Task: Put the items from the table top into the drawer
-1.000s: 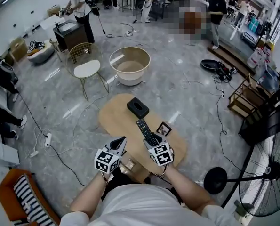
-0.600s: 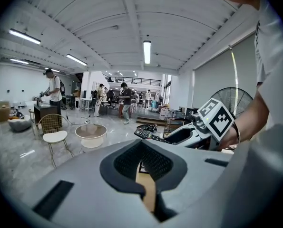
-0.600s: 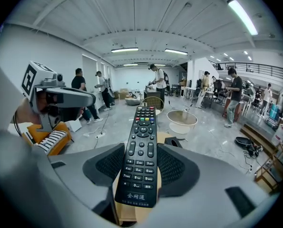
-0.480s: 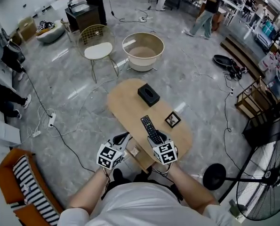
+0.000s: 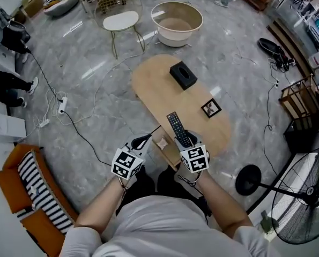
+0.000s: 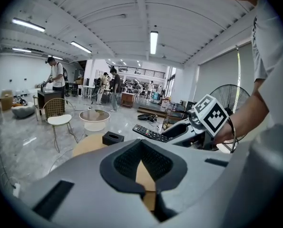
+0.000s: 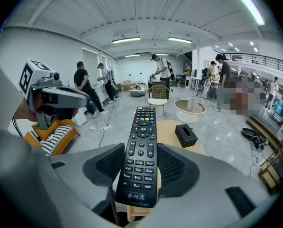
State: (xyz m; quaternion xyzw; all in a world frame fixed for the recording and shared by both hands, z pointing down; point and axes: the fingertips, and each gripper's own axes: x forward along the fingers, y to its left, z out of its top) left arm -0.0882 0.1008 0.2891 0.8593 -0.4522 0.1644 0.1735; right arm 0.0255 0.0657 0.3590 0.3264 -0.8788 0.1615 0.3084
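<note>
My right gripper is shut on the near end of a black remote, which sticks out forward over the near end of the oval wooden table. To its left, my left gripper is shut with nothing in it. Between the two grippers, a small wooden drawer shows at the table's near edge. A black tissue box and a small picture frame lie on the tabletop farther off.
Beyond the table stand a gold wire chair and a round beige tub. A floor fan and a black round base are at the right. An orange striped seat and floor cables are at the left.
Both grippers have come down and closer to the table's near edge. The remote is still in the right gripper. The head view has tilted further down.
</note>
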